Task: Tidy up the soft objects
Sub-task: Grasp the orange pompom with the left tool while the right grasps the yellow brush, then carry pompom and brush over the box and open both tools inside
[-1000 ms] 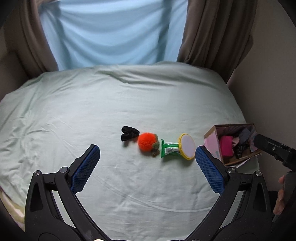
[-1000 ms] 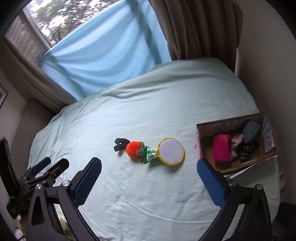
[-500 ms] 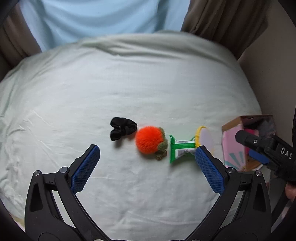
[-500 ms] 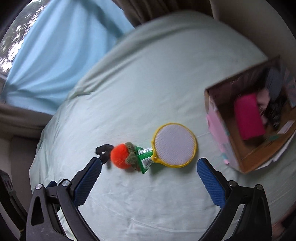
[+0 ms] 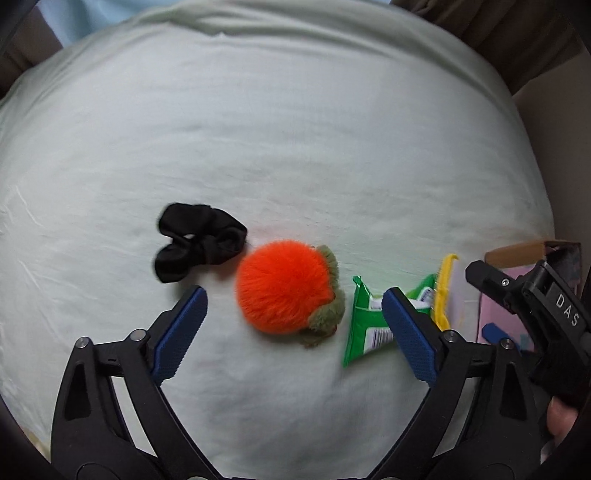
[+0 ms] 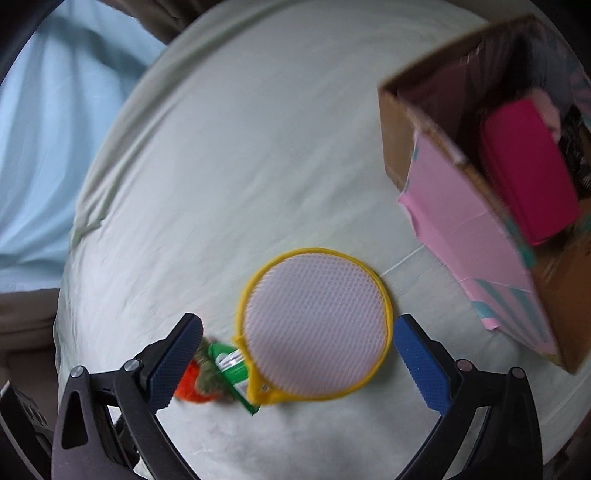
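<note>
Both grippers gape wide, empty: left gripper [image 5: 293,325] above orange pompom [image 5: 282,286], right gripper [image 6: 297,354] above yellow mesh pouch [image 6: 316,325].

We see a bed [image 5: 295,129] covered by a pale green sheet [image 6: 240,166], creased in soft folds. Beyond its far edge hangs a light blue curtain [image 6: 44,129], with brown drapes [image 5: 517,33] beside it. On the right stands a beige wall [image 5: 554,147].
</note>
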`<action>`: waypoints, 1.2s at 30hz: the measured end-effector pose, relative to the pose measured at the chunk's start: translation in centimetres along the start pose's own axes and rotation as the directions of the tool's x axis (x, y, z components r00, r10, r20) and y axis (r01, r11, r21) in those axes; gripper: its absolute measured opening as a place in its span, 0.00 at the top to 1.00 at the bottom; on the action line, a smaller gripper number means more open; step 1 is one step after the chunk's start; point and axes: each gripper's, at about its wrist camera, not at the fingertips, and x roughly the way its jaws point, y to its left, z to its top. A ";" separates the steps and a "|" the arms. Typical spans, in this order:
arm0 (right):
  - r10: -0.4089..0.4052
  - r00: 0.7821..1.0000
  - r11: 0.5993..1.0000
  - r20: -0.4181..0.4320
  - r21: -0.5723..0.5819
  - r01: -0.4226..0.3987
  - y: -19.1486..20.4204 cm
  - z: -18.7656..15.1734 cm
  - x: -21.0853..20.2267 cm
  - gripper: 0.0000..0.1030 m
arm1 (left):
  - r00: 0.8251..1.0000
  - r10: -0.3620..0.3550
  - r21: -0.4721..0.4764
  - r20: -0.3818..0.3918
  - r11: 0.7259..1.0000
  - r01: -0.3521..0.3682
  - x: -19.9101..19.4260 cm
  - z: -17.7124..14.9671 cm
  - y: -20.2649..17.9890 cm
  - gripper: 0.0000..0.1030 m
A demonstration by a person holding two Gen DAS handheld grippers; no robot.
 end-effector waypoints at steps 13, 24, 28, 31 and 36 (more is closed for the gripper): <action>-0.004 0.997 1.000 -0.078 0.024 0.006 -1.6 0.8 4.6 0.09 | 0.991 0.027 -0.048 -0.130 0.998 -0.033 7.0 -0.4 0.2 0.55; -0.021 0.996 0.997 -0.092 -0.070 0.015 -1.1 0.0 4.2 0.45 | 0.995 0.024 -0.006 -0.092 1.000 -0.025 5.6 -0.7 -0.5 0.62; -0.005 0.996 0.996 -0.087 -0.086 -0.003 -1.7 -0.2 3.1 0.58 | 0.998 0.019 0.014 -0.063 1.000 -0.018 4.2 -0.6 -0.2 0.63; -0.001 0.998 0.993 -0.064 -0.116 -0.006 -1.3 -0.4 2.0 0.58 | 0.999 0.020 0.027 -0.034 0.999 -0.019 2.8 -0.7 -0.6 0.63; 0.013 1.000 0.985 -0.019 -0.170 -0.016 0.1 -0.9 -0.3 0.58 | 1.000 0.015 0.037 0.020 0.999 -0.016 -0.4 -1.0 -0.7 0.63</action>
